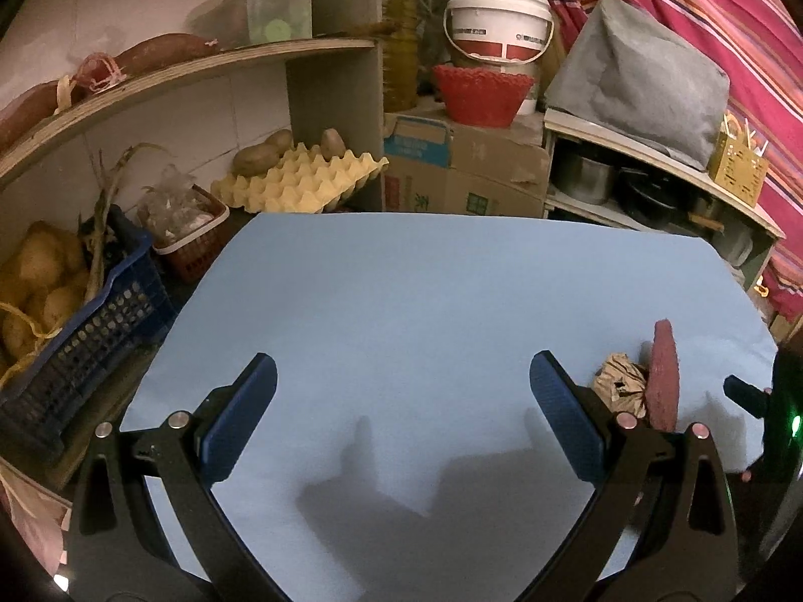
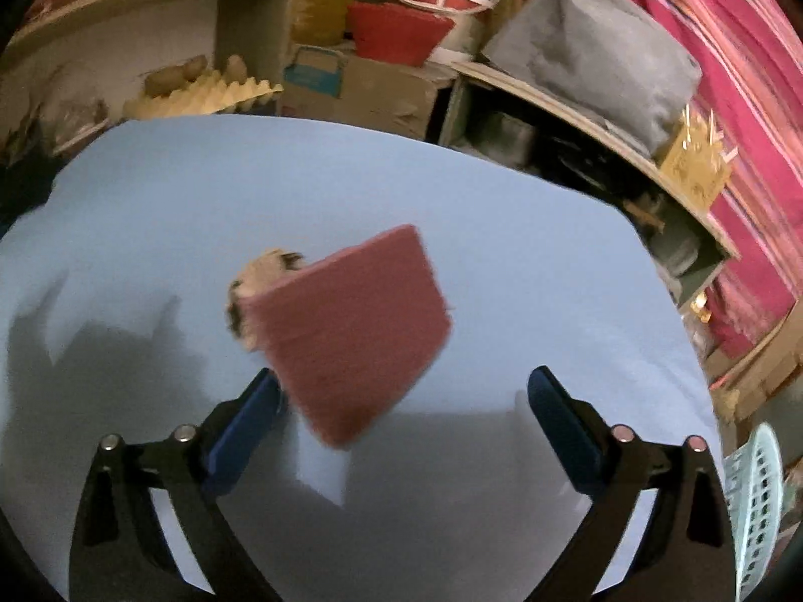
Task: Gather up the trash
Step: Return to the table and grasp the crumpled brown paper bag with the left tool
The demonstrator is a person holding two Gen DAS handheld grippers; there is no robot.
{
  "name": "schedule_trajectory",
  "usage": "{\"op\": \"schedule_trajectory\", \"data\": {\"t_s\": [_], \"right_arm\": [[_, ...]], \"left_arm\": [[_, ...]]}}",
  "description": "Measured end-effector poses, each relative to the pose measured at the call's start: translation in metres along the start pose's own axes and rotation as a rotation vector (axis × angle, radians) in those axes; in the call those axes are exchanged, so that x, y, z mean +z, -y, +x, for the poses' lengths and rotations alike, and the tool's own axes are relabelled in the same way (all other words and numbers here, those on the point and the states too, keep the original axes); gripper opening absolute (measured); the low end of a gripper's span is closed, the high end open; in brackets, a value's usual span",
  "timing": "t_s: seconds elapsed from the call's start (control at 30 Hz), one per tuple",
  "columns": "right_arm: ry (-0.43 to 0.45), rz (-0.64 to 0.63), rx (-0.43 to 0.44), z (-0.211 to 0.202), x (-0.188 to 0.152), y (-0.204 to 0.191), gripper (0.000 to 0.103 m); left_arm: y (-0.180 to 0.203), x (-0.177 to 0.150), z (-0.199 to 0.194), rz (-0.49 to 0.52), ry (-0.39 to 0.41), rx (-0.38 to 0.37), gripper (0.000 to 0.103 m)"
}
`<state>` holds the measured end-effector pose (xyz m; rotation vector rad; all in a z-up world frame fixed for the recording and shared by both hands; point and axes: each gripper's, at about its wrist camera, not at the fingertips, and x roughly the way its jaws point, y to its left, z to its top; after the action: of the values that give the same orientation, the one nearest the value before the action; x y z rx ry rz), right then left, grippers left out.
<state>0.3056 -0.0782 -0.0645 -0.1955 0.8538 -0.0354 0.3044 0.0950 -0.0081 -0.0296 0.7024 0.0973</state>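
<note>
A dark red scouring pad (image 2: 351, 331) hangs tilted and blurred just ahead of my right gripper (image 2: 401, 421), whose jaws stand wide apart with the pad not between them. A crumpled brown paper wad (image 2: 256, 276) lies on the blue table cover (image 2: 527, 276) behind the pad. In the left wrist view the pad (image 1: 663, 376) stands on edge at the right, with the paper wad (image 1: 618, 381) beside it. My left gripper (image 1: 401, 401) is open and empty over the blue cover (image 1: 401, 301).
A pale green mesh basket (image 2: 758, 501) sits at the table's right edge. Left of the table are a blue crate of potatoes (image 1: 75, 351) and a small red basket (image 1: 195, 241). Egg trays (image 1: 301, 180), cardboard boxes (image 1: 461, 170) and shelves stand behind.
</note>
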Motion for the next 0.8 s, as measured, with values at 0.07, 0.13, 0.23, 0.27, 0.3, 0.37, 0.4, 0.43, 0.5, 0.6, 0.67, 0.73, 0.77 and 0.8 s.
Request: {"op": "schedule_trajectory", "data": {"t_s": [0.07,0.13,0.23,0.27,0.3,0.37,0.4,0.43,0.5,0.6,0.67,0.73,0.77,0.8], "right_arm": [[-0.005,0.047,0.042,0.001,0.002,0.015,0.074],[0.012,0.076,0.047,-0.001,0.003,0.025,0.072],[0.043,0.110,0.048,-0.005,0.004,0.045,0.068],[0.046,0.123,0.054,-0.005,0.004,0.053,0.068],[0.048,0.131,0.066,-0.004,0.004,0.059,0.068],[0.061,0.149,0.101,0.000,0.004,0.070,0.068],[0.072,0.154,0.138,0.001,0.004,0.074,0.068],[0.071,0.152,0.141,0.003,0.004,0.076,0.068],[0.072,0.137,0.151,0.005,0.004,0.077,0.068],[0.040,0.105,0.144,0.009,0.005,0.080,0.068],[0.025,0.109,0.108,0.011,0.003,0.089,0.069],[0.003,0.141,0.090,0.014,-0.001,0.104,0.069],[-0.004,0.171,0.086,0.015,-0.004,0.116,0.069],[-0.010,0.196,0.084,0.016,-0.006,0.126,0.069]], "left_arm": [[0.001,0.000,0.000,-0.001,0.002,-0.004,0.098],[0.003,0.001,0.000,-0.007,0.000,-0.011,0.098],[0.011,0.001,0.002,-0.017,-0.012,-0.041,0.098],[0.014,0.000,0.002,-0.014,-0.013,-0.048,0.098],[0.020,0.000,0.002,-0.004,-0.013,-0.051,0.098],[0.032,-0.002,0.002,0.025,-0.010,-0.046,0.098],[0.038,-0.003,0.003,0.041,-0.010,-0.044,0.098],[0.042,-0.004,0.004,0.051,-0.010,-0.044,0.098],[0.052,-0.006,0.007,0.074,-0.016,-0.044,0.098],[0.062,-0.007,0.011,0.085,-0.026,-0.046,0.098],[0.071,-0.007,0.015,0.079,-0.039,-0.069,0.098],[0.081,-0.008,0.018,0.083,-0.050,-0.094,0.098],[0.087,-0.009,0.020,0.091,-0.056,-0.105,0.098],[0.094,-0.011,0.022,0.104,-0.062,-0.112,0.098]]}}
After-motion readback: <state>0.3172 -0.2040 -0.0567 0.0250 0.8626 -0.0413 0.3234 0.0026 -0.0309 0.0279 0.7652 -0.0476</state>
